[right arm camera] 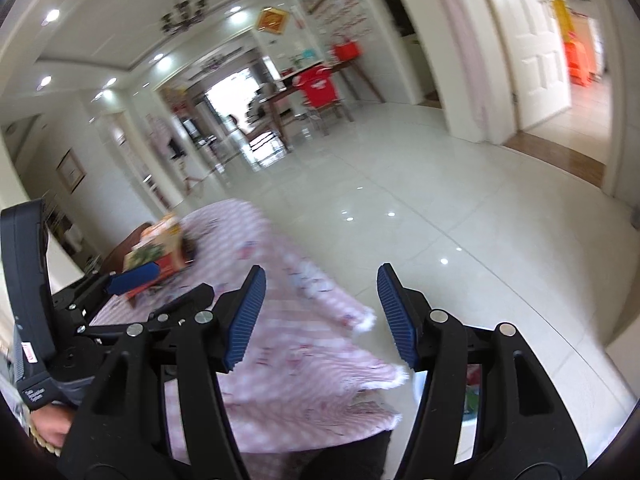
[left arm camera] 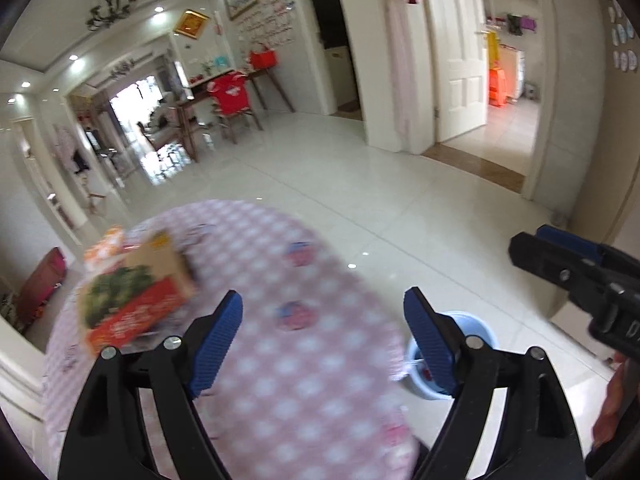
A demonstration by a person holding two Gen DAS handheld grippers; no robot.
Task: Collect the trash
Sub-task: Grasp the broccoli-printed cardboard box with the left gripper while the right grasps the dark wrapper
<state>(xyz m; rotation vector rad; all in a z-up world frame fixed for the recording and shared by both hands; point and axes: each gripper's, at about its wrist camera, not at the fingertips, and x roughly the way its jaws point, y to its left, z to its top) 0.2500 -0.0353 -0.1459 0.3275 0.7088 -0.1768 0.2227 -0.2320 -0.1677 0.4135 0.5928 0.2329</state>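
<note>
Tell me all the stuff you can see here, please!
Table: one, round, pink-and-white checked cloth, near foreground.
Cardboard box: one, orange-red with a green vegetable picture, on the table's left side.
Smaller packet: one, orange and white, behind the box; blurred.
Bucket: one, light blue, on the floor right of the table, something red inside.
Chair: one, red cover, at the far wooden table.
Chandelier: one, dark, on the ceiling.
Door: one, white, standing open.
Left gripper: black, blue fingers, open over the table.
Right gripper: black, blue fingers, open, empty.
</note>
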